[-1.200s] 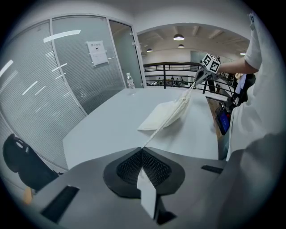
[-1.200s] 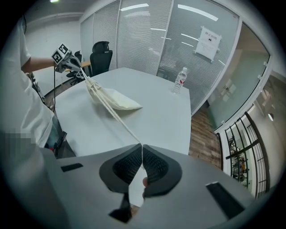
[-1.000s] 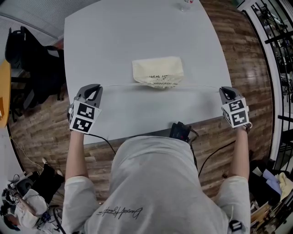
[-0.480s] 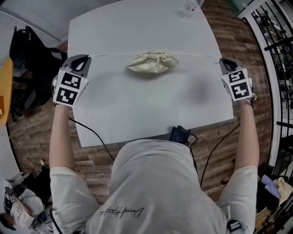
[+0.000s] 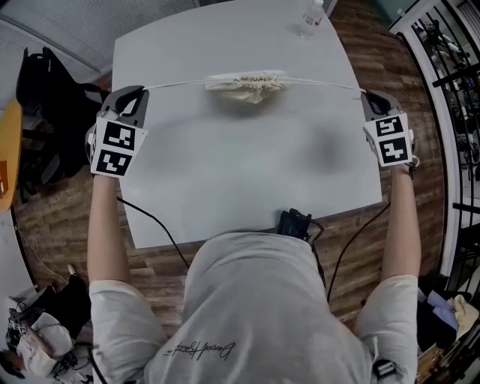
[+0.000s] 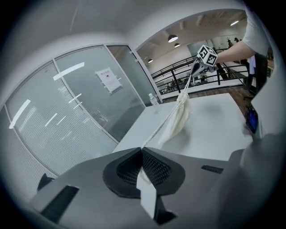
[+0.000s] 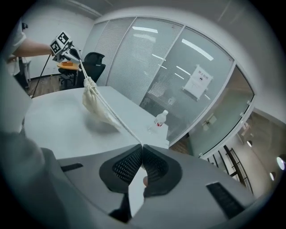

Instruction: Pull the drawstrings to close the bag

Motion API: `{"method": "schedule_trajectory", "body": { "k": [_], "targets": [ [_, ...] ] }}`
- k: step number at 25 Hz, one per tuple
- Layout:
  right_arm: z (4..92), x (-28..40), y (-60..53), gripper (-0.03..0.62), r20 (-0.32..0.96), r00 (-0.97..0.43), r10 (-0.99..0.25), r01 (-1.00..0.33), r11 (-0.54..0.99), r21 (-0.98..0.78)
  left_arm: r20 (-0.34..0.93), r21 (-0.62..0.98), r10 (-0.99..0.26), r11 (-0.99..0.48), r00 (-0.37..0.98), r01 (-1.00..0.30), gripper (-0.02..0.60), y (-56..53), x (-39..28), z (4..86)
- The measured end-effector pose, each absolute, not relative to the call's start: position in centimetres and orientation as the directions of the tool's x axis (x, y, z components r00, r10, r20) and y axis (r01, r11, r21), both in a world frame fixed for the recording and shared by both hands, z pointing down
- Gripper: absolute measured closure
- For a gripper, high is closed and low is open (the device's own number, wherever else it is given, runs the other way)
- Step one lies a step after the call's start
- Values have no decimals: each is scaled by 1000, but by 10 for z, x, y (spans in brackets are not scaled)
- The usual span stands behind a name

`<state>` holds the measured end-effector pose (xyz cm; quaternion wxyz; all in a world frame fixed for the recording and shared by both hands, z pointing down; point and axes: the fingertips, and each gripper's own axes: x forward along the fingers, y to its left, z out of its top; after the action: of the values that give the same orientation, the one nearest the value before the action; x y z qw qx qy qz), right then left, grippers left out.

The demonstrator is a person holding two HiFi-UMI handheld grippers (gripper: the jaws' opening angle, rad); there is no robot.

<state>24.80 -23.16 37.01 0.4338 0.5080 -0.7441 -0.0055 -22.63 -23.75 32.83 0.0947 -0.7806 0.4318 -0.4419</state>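
**Strung taut over the far half of the table**

Pinched the left drawstring [image 6: 161,128] between the pressed-together jaws of the left gripper [image 6: 142,150], and the right drawstring [image 7: 124,123] between the equally closed jaws of the right gripper [image 7: 142,146]. Held both cords in one nearly straight, tight line across the white table [image 5: 225,172], with the cream drawstring bag [image 5: 246,82] hung at its middle, mouth gathered into a puckered band. Kept the bag over the far half of the tabletop, well apart from either gripper; could not tell whether its lower end brushed the surface.

Left a clear water bottle [image 5: 311,15] standing at the far edge, beyond the bag and apart from the cord. Left a black device [image 5: 295,223] with trailing cables at the near edge, close to the torso. Showed a black chair [image 5: 45,82] off the table's left side on the wooden floor [image 5: 390,67], a metal railing [image 5: 450,67] to the right, and a glass partition [image 6: 67,103] past the far edge.

Lay flat a second before, nearer the person, mouth toward the near edge, with both grippers low by the near corners. Had since been lifted and carried toward the far side, grippers now out at the table's side edges. Sat somewhat closer to the far edge than half a second earlier.
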Motion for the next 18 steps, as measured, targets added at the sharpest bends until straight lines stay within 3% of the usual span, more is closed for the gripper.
{"method": "schedule_trajectory", "body": {
  "k": [6, 10, 18],
  "targets": [
    [514, 238, -149, 568, 826, -115, -551, -756, 588, 287, 795, -360, -570, -719, 207, -594, 571, -165, -231, 467],
    [586, 238, -105, 568, 894, -95, -438, -754, 618, 223, 835, -328, -522, -727, 175, -603, 569, -130, -229, 531],
    [615, 238, -81, 568, 910, -123, -397, -765, 622, 168, 866, -289, -458, -785, 200, -548, 569, -99, -226, 571]
  ]
}}
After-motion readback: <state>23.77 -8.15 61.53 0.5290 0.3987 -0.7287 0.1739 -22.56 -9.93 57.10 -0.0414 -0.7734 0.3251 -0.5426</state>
